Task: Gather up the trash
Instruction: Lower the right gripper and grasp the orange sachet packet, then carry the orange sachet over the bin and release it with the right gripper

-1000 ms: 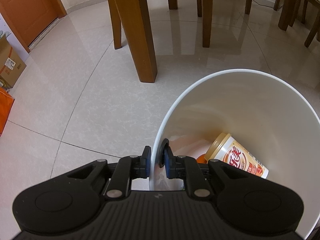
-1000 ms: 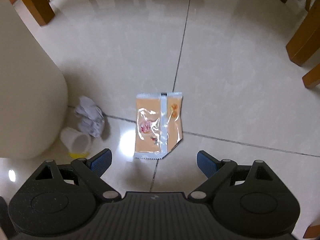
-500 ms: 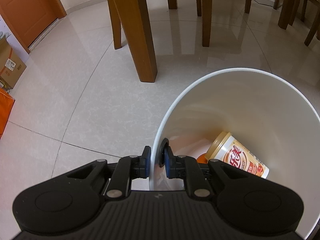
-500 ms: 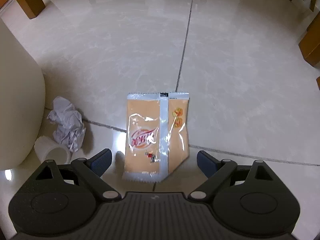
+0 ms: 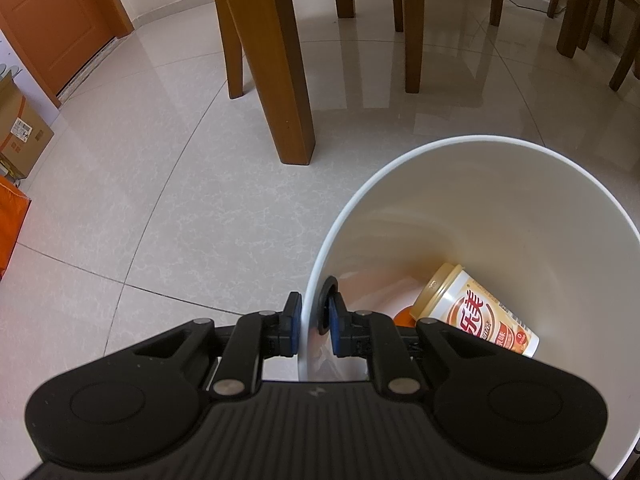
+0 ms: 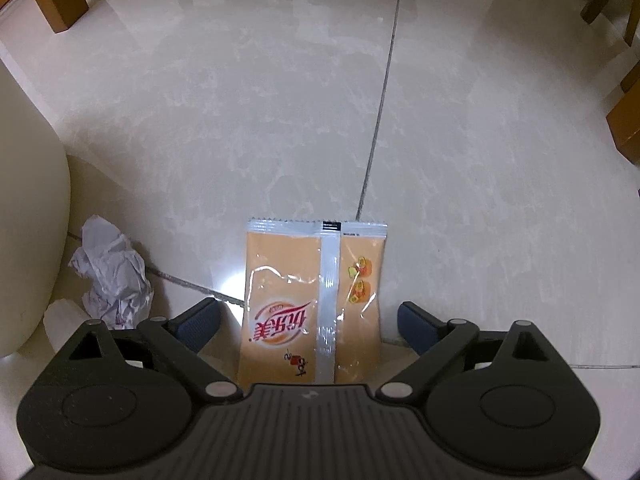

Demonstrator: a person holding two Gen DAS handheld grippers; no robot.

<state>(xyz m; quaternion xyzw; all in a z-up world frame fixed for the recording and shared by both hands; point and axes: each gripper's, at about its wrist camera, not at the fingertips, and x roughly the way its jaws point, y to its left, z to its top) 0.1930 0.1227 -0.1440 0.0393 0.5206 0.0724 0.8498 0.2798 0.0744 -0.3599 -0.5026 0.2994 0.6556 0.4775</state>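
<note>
My left gripper [image 5: 313, 326] is shut on the rim of the white trash bin [image 5: 500, 208], one finger outside and one inside the wall. A milk tea cup [image 5: 476, 314] lies on its side at the bin's bottom. In the right wrist view an orange snack packet [image 6: 312, 304] lies flat on the tile floor. My right gripper [image 6: 310, 320] stands open with the packet's near half between its fingers; whether they touch it I cannot tell. A crumpled white paper ball [image 6: 112, 276] and a small clear plastic cup [image 6: 60, 318] lie left of it, beside the bin's outer wall [image 6: 28, 220].
Wooden table and chair legs [image 5: 280, 80] stand on the glossy tile floor beyond the bin. An orange door [image 5: 60, 24] and a cardboard box [image 5: 20, 128] are far left. More wooden legs [image 6: 624, 120] sit at the right edge of the right wrist view.
My right gripper has moved forward and down over the snack packet, which now lies between its open fingers. The left gripper and bin have stayed still.
</note>
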